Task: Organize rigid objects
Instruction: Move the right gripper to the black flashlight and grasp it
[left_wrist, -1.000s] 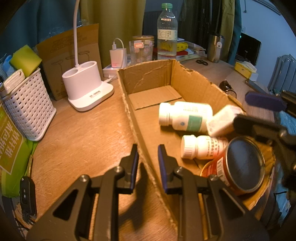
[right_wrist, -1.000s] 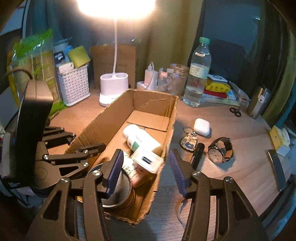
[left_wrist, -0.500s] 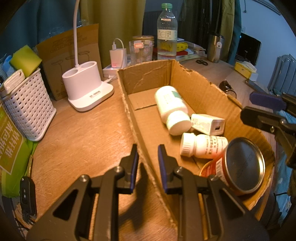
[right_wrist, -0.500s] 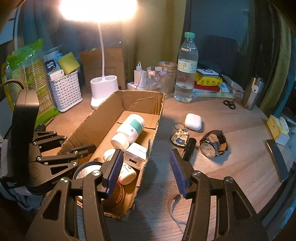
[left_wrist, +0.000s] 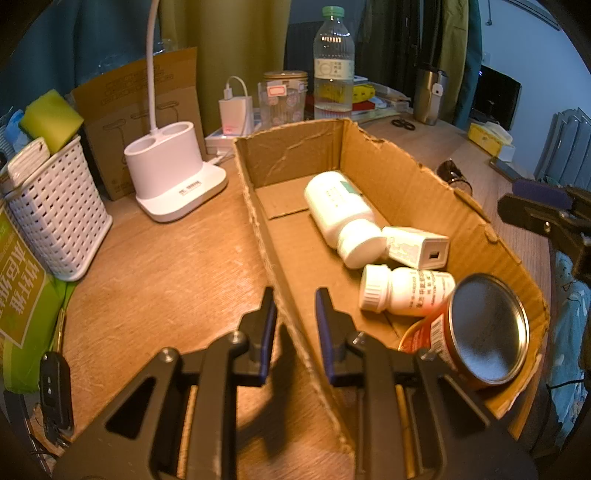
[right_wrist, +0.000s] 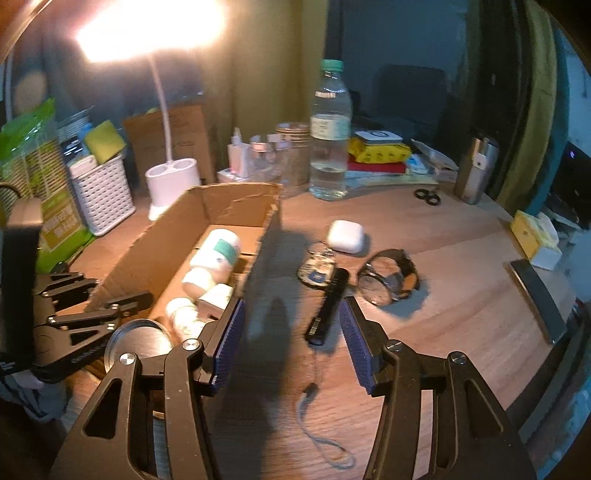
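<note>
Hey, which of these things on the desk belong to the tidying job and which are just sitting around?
Part of the job:
brown cardboard box
large white pill bottle
small white pill bottle
white charger cube
red tin can
black flashlight
wristwatch
white earbud case

Lying about:
white desk lamp
clear water bottle
white lattice basket

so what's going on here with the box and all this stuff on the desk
A person is sorting small items into a cardboard box with two handheld grippers. The left gripper is clamped on the box's near wall, steadying it. Inside lie two white pill bottles, a white charger and a tin can. The right gripper is open and empty, over the desk beside the box, with a black flashlight just ahead. An earbud case, keys and a watch are still outside.
</note>
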